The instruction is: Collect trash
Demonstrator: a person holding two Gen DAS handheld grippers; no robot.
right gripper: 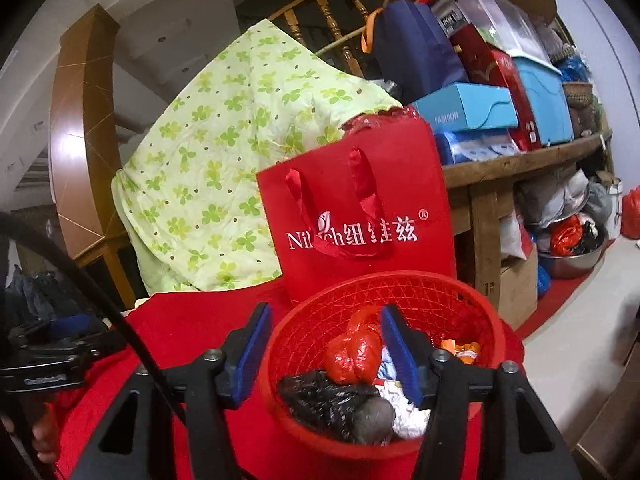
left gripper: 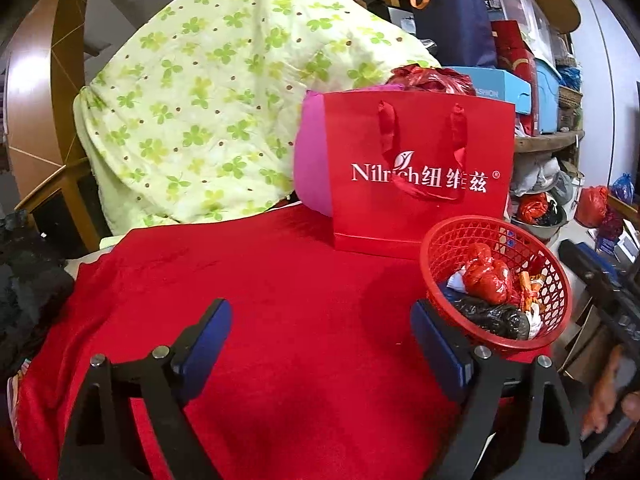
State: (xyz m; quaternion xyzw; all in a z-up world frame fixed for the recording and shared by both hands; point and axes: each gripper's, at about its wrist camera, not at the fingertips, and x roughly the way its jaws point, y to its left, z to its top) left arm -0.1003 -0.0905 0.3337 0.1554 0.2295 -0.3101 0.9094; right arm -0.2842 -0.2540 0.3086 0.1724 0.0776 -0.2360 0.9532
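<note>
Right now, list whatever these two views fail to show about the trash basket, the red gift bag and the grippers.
- Red basket: bottom layer hidden under the black bag and red bag, both views.
- Red gift bag: inside hidden by its front; its logo is partly covered by the ribbon handle.
- Right gripper, right wrist view: open astride the basket rim; contact with the rim unclear.
- Left gripper, left wrist view: open, empty; lower frame edge crops its body.

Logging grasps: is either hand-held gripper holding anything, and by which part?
Nothing held. Left hand-held gripper is open over the cloth; right hand-held gripper straddles the basket rim, unclamped.
</note>
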